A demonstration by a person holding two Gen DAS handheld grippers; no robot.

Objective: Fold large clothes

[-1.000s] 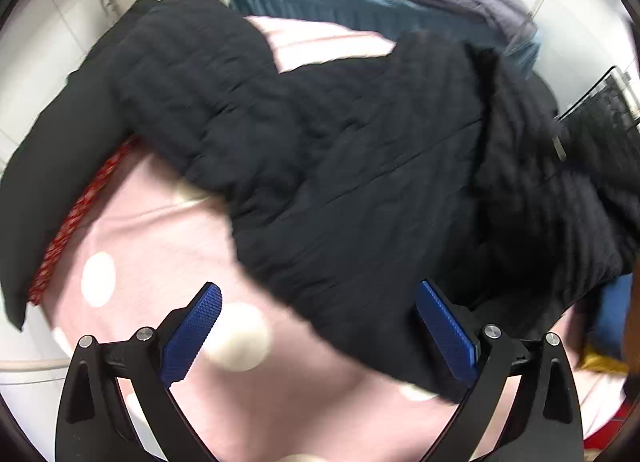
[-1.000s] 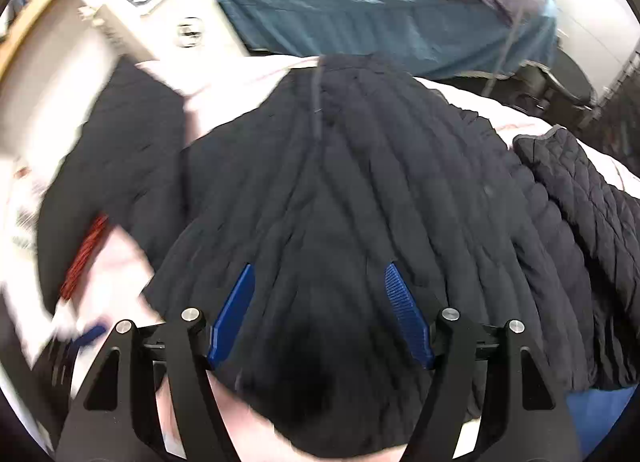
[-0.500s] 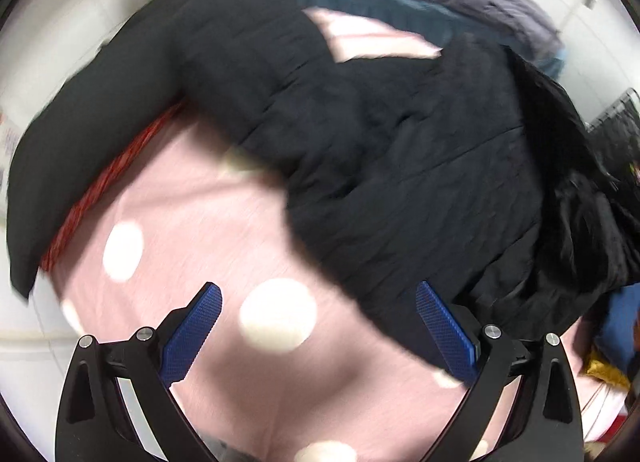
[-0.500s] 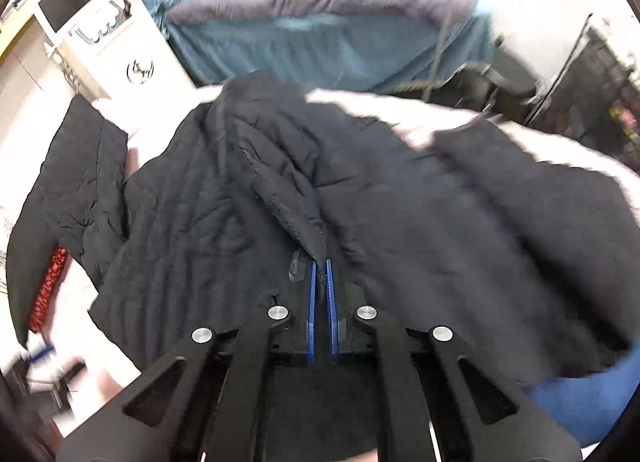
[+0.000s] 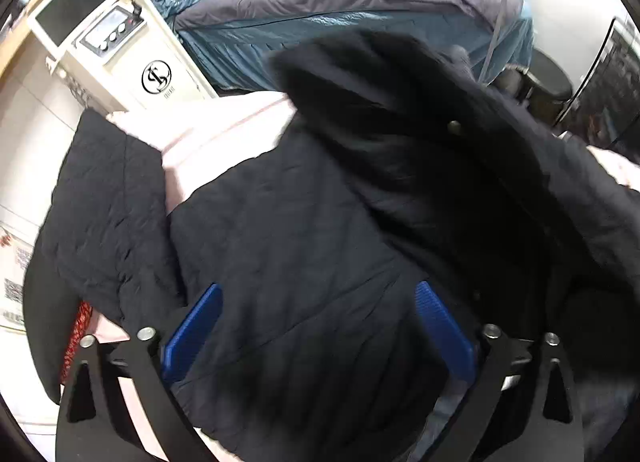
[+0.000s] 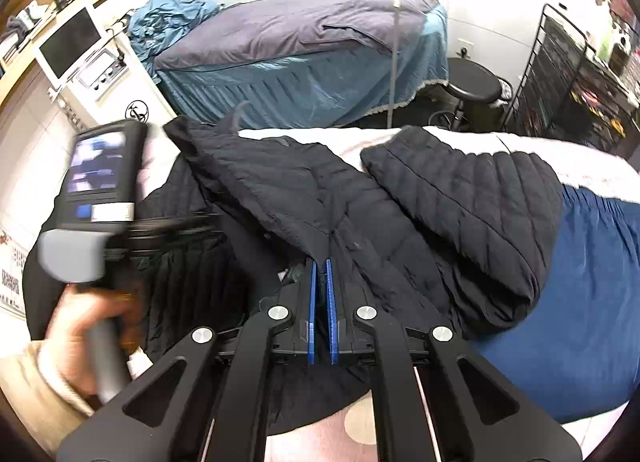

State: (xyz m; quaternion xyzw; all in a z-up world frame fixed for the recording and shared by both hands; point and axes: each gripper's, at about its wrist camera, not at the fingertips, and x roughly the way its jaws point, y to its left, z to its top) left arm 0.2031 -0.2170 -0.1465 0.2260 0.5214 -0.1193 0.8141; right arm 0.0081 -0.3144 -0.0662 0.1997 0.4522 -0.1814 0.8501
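Observation:
A large black quilted jacket (image 5: 304, 221) lies spread on a pink polka-dot sheet (image 5: 208, 141). My left gripper (image 5: 316, 326) is open, its blue fingers low over the jacket's body, with cloth between them. My right gripper (image 6: 322, 274) is shut on a raised fold of the jacket (image 6: 280, 189) and holds that edge up. One quilted sleeve (image 6: 472, 213) lies folded to the right. The left gripper's body and the hand that holds it (image 6: 96, 221) show blurred at the left of the right wrist view.
A second bed with a blue and grey cover (image 6: 304, 61) stands behind. A white machine with a screen (image 5: 104, 41) stands at the back left. A black stool (image 6: 474, 85) and a wire rack (image 6: 568, 73) are at the back right. A blue cloth (image 6: 592, 282) lies right of the jacket.
My right gripper shut on a jacket fold and has lifted it. My left gripper has moved from over the pink sheet to over the jacket's body, still open.

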